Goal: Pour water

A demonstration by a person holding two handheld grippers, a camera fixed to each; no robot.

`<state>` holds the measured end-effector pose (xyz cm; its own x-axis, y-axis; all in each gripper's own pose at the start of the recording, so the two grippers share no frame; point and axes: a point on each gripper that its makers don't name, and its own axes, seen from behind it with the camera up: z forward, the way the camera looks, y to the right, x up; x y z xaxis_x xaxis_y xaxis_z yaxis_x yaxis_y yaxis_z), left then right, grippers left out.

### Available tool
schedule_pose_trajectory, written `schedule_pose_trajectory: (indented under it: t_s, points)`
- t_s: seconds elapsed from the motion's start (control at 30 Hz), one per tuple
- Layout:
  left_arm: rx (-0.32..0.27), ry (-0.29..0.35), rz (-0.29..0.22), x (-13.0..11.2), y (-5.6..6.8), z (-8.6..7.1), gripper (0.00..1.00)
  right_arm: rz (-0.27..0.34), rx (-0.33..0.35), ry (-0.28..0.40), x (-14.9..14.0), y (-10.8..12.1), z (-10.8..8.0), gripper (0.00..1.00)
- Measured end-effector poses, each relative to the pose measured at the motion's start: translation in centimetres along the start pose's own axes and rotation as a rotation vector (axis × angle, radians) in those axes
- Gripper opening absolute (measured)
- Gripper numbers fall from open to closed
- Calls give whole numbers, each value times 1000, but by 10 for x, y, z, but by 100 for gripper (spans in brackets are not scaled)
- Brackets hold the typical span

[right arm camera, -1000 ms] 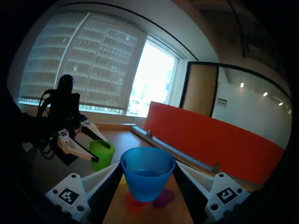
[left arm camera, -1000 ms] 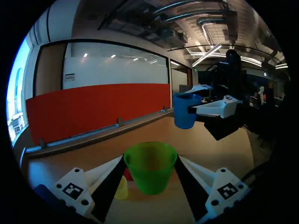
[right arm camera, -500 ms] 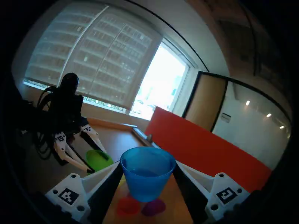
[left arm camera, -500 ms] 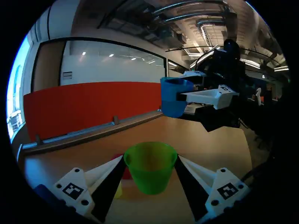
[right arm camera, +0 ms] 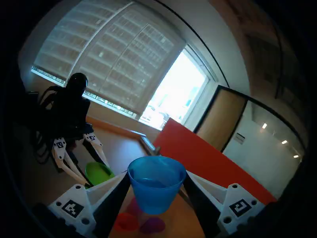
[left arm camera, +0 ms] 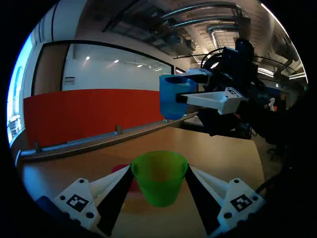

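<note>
Left gripper [left arm camera: 159, 171]: grips green cup [left arm camera: 159, 186], a finger pressing each side, upright over the table [left arm camera: 226, 150].
Right gripper [right arm camera: 157, 176]: grips blue cup [right arm camera: 156, 196] the same way.
Blue cup: holds water; hangs higher than green cup, apart from it.
Table: carries small red [right arm camera: 126, 222] and purple [right arm camera: 152, 225] cups.

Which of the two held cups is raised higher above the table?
The blue cup, clamped in the right gripper, is up high; the green cup in the left gripper sits lower, near the table.
</note>
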<state>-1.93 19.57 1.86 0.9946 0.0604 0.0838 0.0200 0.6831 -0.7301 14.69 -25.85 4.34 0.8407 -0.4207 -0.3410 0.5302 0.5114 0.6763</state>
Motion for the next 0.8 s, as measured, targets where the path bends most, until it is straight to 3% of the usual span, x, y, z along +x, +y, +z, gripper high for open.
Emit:
schedule_pose_trajectory:
  t_s: [0.8]
  points:
    - [-42, 21, 15, 1, 18, -5, 88, -210, 1, -3, 23, 1, 24, 92]
